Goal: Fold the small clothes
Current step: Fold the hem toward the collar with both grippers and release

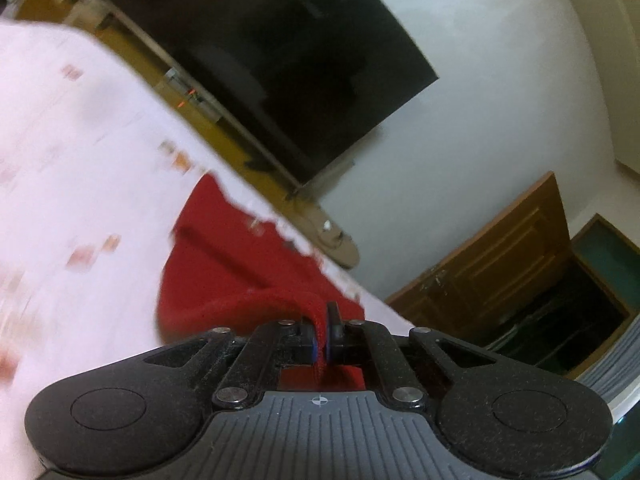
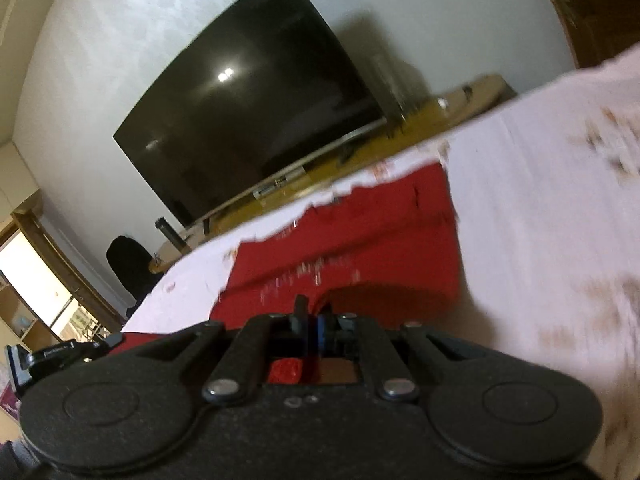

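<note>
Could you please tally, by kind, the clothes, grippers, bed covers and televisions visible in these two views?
Red garment: 1
Grippers: 2, left gripper and right gripper, both clamped on the garment
Pale patterned bed cover: 1
Television: 1
Total: 5

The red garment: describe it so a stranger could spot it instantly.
Below the big dark television spreads a pale pink patterned sheet. On it lies the red garment, the only solid red thing there, its near edge pinched in both grippers.
</note>
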Tool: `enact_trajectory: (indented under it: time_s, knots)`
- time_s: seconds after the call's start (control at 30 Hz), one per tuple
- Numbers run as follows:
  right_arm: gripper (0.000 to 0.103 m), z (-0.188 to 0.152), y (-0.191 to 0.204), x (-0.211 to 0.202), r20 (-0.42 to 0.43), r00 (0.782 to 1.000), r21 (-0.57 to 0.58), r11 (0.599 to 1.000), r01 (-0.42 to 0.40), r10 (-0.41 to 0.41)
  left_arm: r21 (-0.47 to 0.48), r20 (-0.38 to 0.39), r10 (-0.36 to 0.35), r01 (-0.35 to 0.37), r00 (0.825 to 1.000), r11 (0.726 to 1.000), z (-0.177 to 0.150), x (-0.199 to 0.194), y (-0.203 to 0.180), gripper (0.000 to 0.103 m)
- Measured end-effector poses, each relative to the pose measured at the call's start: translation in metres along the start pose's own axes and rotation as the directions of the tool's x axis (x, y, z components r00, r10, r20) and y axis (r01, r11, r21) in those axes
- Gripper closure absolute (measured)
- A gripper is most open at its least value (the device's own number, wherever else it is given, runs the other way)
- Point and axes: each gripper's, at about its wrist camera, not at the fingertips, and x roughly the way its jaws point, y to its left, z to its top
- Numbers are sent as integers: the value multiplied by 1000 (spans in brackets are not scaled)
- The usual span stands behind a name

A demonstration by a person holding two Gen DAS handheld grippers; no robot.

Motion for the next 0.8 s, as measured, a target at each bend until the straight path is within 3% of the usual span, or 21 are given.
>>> enact_trajectory:
  time_s: [0.2,0.4,0.73,0.8]
  knots:
    - [98,72,-12,54,56,998,-10,1000,-4,5,43,20,2,-3,1000,999,59,66,-9,100]
    - [98,120,-40,121,43,999,-1,1000,-24,24,66,3,33,-34,999,997,98,145,-1,100]
    - [98,142,-97,226,-48,999,77,997,-11,15,106,-73,129,-121,989,987,115,265,38,100]
    - [91,141,-112,251,-81,997,95,995,16,-8,133,-104,144,-129,984,983,113,288,49,100]
